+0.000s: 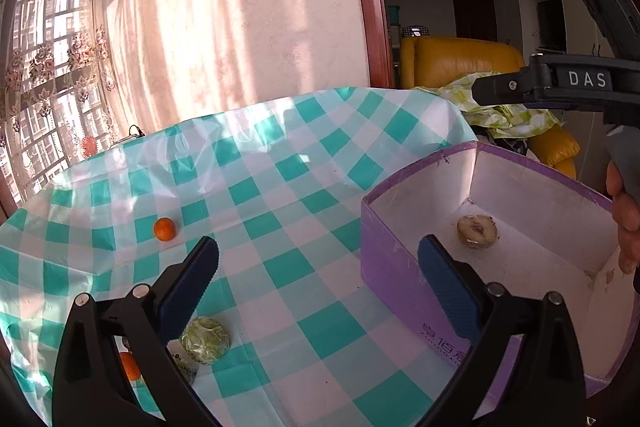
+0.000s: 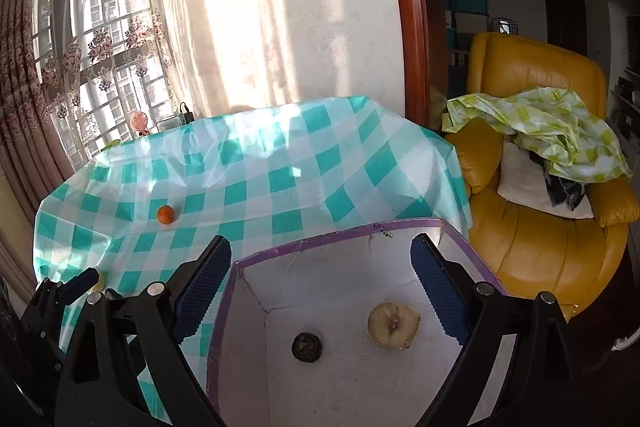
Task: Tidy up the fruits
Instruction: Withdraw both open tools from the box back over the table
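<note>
Left claw (image 1: 318, 277) standing wide open, nothing between its blue pads, hovering over the checked worktop (image 1: 280, 195) just left of the purple box (image 1: 394, 267). Right claw (image 2: 320, 283) likewise gaping and empty, poised over the box's white floor.

Fruit still lying loose: a green netted one (image 1: 206, 339) sitting right under the left claw's near pad; an orange one (image 1: 130, 366) half-hidden behind that finger; a small orange (image 1: 164, 229) well apart, farther out toward the window. Already resting in the box: a pale apple-like fruit (image 2: 394, 324) and a small dark round thing (image 2: 307, 347).

Judging the step in hand to be fetching the next loose fruit. Doing it well probably means dropping the left claw so both pads are straddling the netted fruit squarely, closing gently since the wrapping looks soft, then lifting clear of the box wall before releasing inside
</note>
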Demonstrator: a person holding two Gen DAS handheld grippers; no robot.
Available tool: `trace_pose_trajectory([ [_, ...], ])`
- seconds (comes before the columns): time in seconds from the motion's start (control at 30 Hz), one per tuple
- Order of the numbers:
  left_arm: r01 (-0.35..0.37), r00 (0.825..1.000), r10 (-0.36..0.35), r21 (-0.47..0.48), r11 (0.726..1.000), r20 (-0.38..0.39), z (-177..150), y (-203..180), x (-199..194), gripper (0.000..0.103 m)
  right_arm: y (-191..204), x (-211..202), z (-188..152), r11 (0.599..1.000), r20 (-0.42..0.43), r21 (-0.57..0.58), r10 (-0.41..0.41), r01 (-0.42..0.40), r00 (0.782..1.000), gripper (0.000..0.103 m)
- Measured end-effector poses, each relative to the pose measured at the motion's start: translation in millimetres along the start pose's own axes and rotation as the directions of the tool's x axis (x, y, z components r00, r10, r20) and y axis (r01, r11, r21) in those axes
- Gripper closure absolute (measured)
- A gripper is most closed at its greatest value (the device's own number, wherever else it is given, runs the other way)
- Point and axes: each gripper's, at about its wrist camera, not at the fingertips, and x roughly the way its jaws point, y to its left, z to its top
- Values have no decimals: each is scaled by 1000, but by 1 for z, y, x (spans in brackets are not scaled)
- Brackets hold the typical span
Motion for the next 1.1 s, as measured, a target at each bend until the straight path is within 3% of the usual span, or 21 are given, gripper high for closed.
trace_pose_trajectory([
  [0.63, -117, 993, 120, -157, 981, 10, -34, 97, -40, 8, 114, -14, -14, 974, -36, -140, 173, -177, 984, 14],
  [1.1, -250, 967, 251, -279, 927, -36, -66, 187, -66, 11, 171, 13, -78, 965, -123, -159, 190, -208, 974, 14],
])
